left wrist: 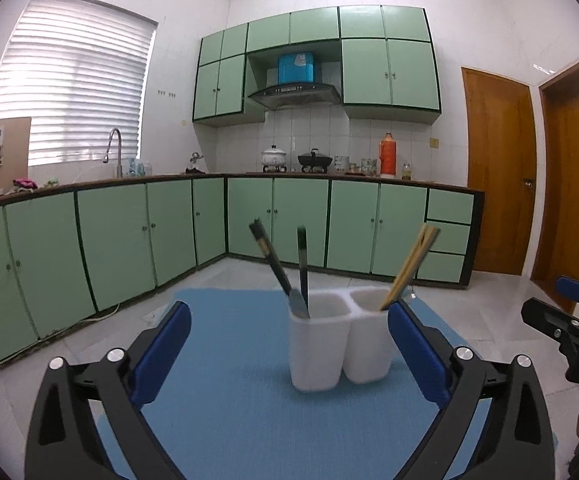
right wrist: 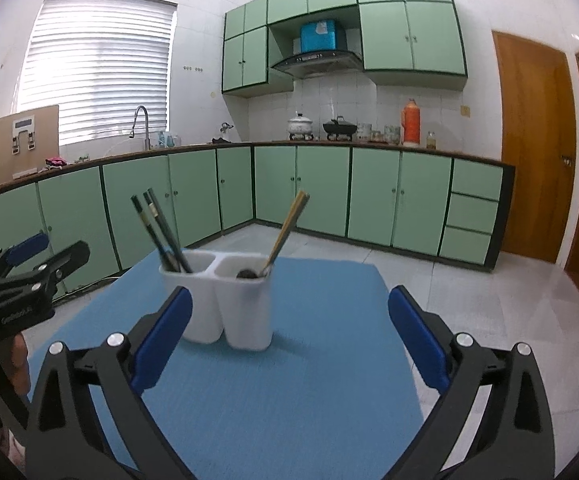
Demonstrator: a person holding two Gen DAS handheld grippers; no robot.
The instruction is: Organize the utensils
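- Pale green base cabinets (left wrist: 121, 236) wrap the corner beyond the fingertips, under a dark countertop (right wrist: 329, 145).
- Matching upper cabinets (left wrist: 385, 68) flank a range hood (left wrist: 295, 94).
- A window with white blinds (left wrist: 73, 80) glows up left of the fingers.
- Wooden doors (left wrist: 497, 172) stand off to their right.
- White walls are tiled; light floor tiles (right wrist: 469, 292) shine.

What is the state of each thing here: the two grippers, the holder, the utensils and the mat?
Left gripper: open, holding nothing.
Right gripper: open, holding nothing.
White holder: upright on the mat, two compartments.
Dark chopsticks: leaning in the left compartment.
Wooden chopsticks: leaning in the right compartment.
Blue mat: lying flat.
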